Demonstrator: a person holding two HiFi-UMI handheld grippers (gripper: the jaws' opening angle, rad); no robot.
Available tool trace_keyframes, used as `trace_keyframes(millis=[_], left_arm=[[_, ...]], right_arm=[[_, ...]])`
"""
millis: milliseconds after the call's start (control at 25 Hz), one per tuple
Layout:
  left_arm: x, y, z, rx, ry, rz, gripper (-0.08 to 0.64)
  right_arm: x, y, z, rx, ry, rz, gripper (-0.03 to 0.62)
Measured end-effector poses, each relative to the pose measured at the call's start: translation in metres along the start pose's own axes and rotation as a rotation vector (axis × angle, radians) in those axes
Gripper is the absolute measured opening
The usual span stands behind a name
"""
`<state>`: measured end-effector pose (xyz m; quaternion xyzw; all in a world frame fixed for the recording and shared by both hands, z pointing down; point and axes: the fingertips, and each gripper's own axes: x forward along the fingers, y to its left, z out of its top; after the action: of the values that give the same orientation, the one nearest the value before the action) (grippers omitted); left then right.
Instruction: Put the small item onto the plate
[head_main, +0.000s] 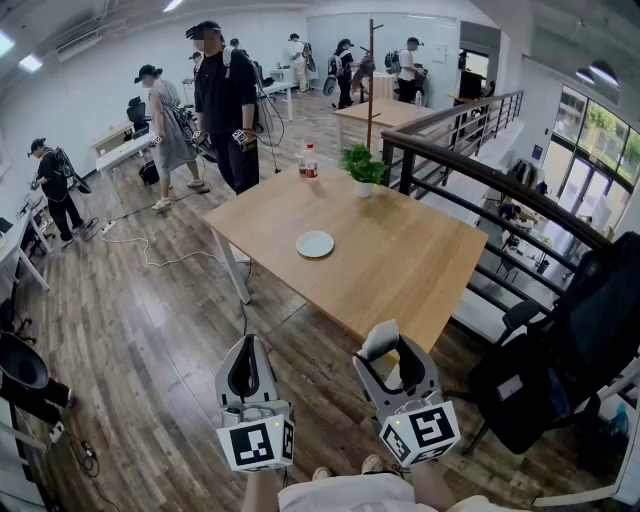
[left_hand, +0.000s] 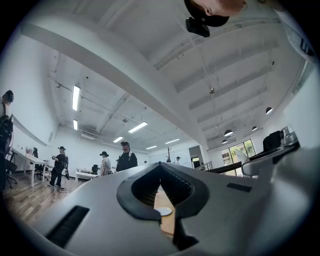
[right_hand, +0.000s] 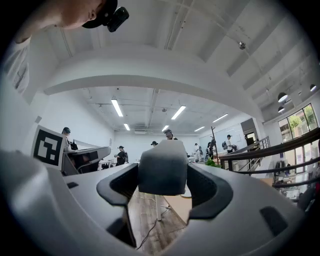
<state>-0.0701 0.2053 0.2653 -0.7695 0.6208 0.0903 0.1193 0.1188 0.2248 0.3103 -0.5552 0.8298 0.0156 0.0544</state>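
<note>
- The right gripper (head_main: 392, 362) has the small grey item (right_hand: 162, 173) clamped between its fingers (right_hand: 210, 192). The jaws stand wide because the item fills the whole gap, with each black pad against one of its sides.
- In the right gripper view the item is a rounded, plain grey block. It sits upright and centred in the grip, and its top rises above the jaw tips. It hangs in the air with nothing beneath it but the floor.
- The left gripper (head_main: 246, 350) is beside the right one at about the same height. Its jaws are closed tip to tip on nothing, and only a slit of the scene ahead shows between them.
- So the pickup looks done, while the carry and the placing are left. Both grippers are held in front of the person's body, back from the furniture.
- A strip of plank floor (head_main: 300, 350) lies between the grippers and the near corner of the wooden table (head_main: 410, 265).
- The white plate (head_main: 315, 244) lies flat and empty towards the middle of the tabletop, well apart from the item and ahead of the grippers.
- I judge that the right gripper must travel forward over the table edge, lower the item to the plate and then open.
- At the far edge stand a potted plant (head_main: 362, 166) and some bottles (head_main: 308, 160), clear of the plate.
- Beyond them, several people (head_main: 225, 105) stand about the room.
</note>
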Motion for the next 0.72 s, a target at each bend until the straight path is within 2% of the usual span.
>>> trace_keyframes(millis=[240,720], left_arm=[[-0.006,0.007,-0.002,0.006,0.009,0.008,0.009],[-0.011,0.034,-0.004,-0.034,-0.010,0.008,0.009]], right_arm=[[0.000,0.010,0.000,0.002,-0.001,0.018,0.313],[0.001,0.030,0.007,-0.016,-0.027,0.011,0.313]])
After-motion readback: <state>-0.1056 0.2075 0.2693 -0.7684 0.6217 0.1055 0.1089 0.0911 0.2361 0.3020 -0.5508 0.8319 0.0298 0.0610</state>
